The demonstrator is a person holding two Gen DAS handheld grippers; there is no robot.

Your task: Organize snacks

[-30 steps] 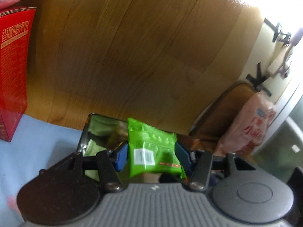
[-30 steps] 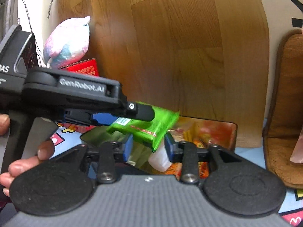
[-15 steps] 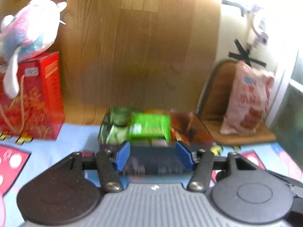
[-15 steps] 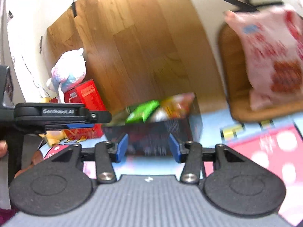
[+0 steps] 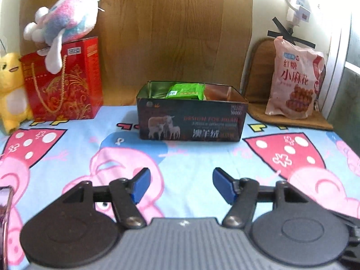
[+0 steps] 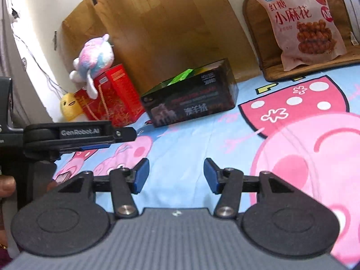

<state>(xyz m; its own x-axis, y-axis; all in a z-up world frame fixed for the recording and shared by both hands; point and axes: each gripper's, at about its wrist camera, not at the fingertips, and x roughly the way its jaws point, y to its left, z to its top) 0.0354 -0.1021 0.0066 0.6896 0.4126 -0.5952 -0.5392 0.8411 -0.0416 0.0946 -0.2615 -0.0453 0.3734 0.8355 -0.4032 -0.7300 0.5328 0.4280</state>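
Observation:
A dark open box [image 5: 191, 121] with a sheep picture stands on the cartoon sheet by the wooden board. A green snack packet [image 5: 185, 91] lies inside it on top of other snacks. The box also shows in the right wrist view [image 6: 191, 100] with the green packet [image 6: 182, 76] peeking out. My left gripper [image 5: 180, 185] is open and empty, well short of the box. My right gripper [image 6: 176, 175] is open and empty too. The left gripper shows from the side [image 6: 105, 142] in the right wrist view.
A red gift box [image 5: 65, 83] with a pastel plush toy [image 5: 65, 22] on it stands left of the box, beside a yellow plush [image 5: 11, 90]. A pink snack bag [image 5: 294, 78] leans on a brown cushion [image 5: 290, 117] at the right.
The left gripper let go of the green packet into the box. Both grippers pulled back and away from the box and now stand wide open.

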